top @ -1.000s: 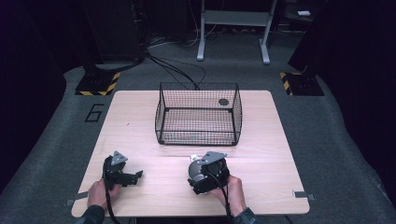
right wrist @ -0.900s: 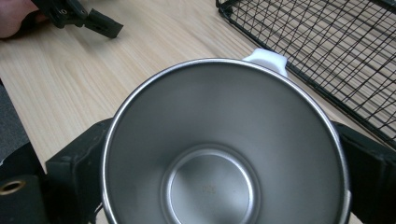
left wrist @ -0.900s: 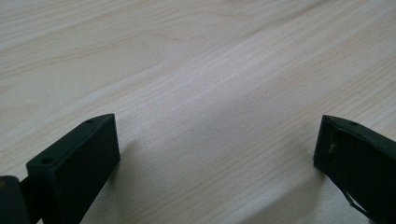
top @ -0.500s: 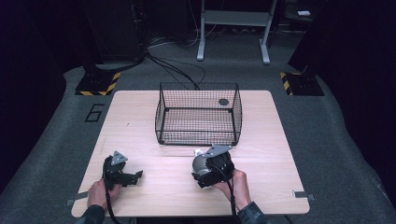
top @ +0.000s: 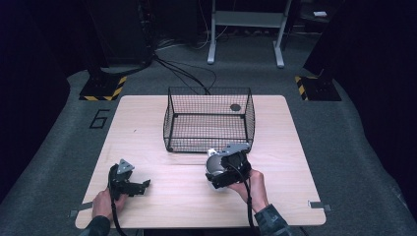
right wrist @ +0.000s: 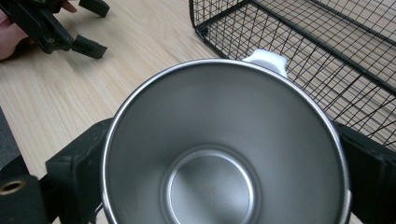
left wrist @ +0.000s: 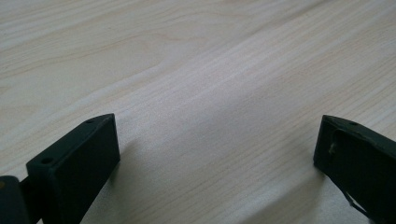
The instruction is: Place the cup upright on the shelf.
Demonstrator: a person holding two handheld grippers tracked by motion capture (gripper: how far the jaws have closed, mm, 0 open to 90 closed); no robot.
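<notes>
Right gripper (top: 222,172) pinches a steel cup (right wrist: 224,144) mid-frame, just below the basket (top: 208,123); left gripper (top: 140,186), lower left, gapes.

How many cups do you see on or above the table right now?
1. A steel cup sits between the jaws of the right hand-held gripper, just in front of the wire basket. The basket looks empty apart from a small dark disc.

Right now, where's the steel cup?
The steel cup sits between the jaws of the right gripper, just in front of the wire basket at the table's near right in the high view.
</notes>
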